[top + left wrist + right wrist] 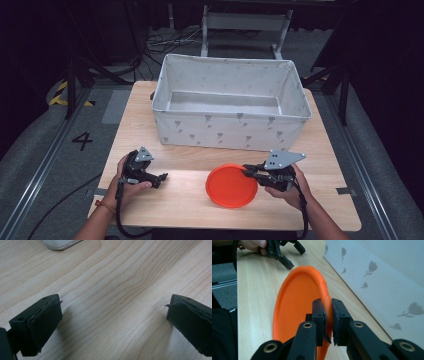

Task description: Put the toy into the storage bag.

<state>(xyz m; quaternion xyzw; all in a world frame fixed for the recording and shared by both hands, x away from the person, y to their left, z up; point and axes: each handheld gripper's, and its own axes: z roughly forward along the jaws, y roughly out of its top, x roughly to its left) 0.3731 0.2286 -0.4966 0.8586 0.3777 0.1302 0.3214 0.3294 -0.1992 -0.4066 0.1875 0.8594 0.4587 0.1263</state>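
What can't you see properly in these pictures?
- Near floor of the fabric bin: high view, hidden behind its own front wall.
- Underside of the orange plate: high view, faces the table.
- Plate rim where the right tool pinches it: right gripper view, covered by the pads.
- White thing: left gripper view, cut off by the top edge; cannot tell what it is.
- Left tool body: left gripper view, cut off below.
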